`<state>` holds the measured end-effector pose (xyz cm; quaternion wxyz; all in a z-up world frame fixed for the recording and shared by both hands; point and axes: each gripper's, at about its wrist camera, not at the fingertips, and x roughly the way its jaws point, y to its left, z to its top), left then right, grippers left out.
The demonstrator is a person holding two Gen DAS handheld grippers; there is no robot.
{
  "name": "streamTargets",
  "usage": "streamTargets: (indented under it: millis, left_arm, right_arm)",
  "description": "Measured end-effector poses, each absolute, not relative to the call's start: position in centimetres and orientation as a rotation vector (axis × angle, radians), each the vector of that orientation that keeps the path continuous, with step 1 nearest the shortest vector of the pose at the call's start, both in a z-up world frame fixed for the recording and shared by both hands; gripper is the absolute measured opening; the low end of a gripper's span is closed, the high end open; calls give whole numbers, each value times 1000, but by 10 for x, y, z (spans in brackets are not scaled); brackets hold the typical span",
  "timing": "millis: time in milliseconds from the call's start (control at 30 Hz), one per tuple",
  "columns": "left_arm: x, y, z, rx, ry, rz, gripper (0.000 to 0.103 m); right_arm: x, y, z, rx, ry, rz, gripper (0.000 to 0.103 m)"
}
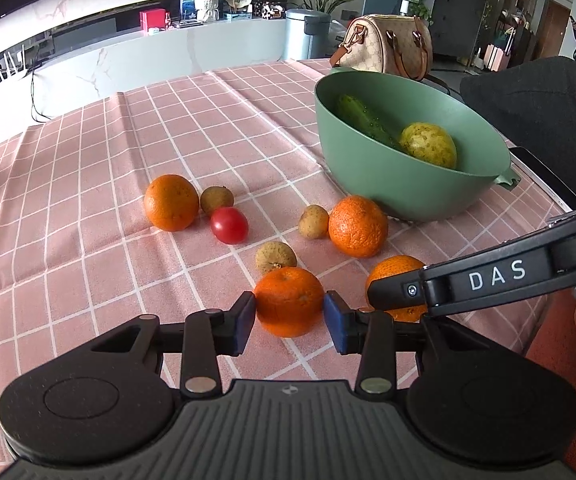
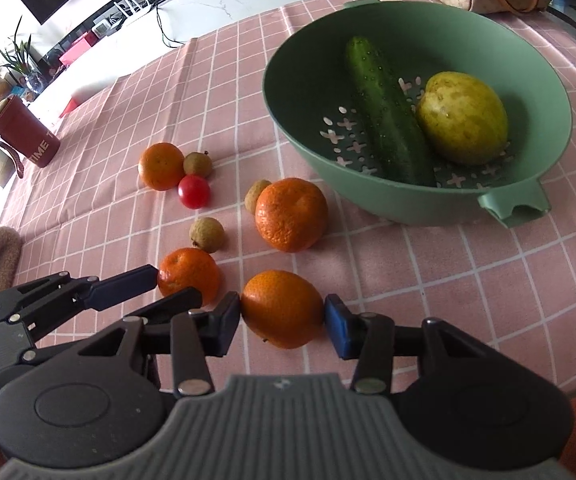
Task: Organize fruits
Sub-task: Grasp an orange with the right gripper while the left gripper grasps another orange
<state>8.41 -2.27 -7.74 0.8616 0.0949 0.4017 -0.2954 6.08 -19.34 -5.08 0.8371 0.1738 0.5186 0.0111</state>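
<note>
Several oranges, small brown fruits and a red tomato [image 1: 229,225] lie on the pink checked tablecloth. My left gripper [image 1: 290,320] is shut on an orange [image 1: 289,301] near the table's front edge; it shows in the right wrist view too [image 2: 188,277]. My right gripper [image 2: 282,318] is shut on another orange [image 2: 281,307], just right of the first; that orange is partly hidden in the left wrist view [image 1: 394,276]. A green colander bowl [image 2: 368,196] stands behind, holding a cucumber [image 2: 386,112] and a yellow-green fruit [image 2: 462,117].
A larger orange [image 2: 291,214] lies between the grippers and the bowl, with a small brown fruit [image 2: 207,234] to its left. A handbag [image 1: 386,44] stands behind the bowl. A red pouch [image 2: 23,136] sits at the table's far left.
</note>
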Motion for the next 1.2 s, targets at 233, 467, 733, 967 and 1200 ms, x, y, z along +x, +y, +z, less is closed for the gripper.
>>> streamTargets:
  millis: [233, 467, 733, 967, 1200]
  left_arm:
    - [82, -27, -78, 221, 811, -632, 41]
    - [80, -25, -77, 219, 821, -622, 39]
    - [78, -4, -74, 166, 854, -535, 38]
    - [88, 14, -78, 11, 884, -507, 46]
    - [91, 11, -82, 0, 897, -521, 50]
  right_arm:
    - [65, -197, -59, 438, 1111, 39, 44]
    - [61, -195, -57, 423, 1094, 44, 43]
    - [56, -195, -52, 422, 1071, 33, 43]
    - [52, -195, -50, 424, 1063, 28, 43]
    - [52, -195, -51, 425, 1064, 26, 43]
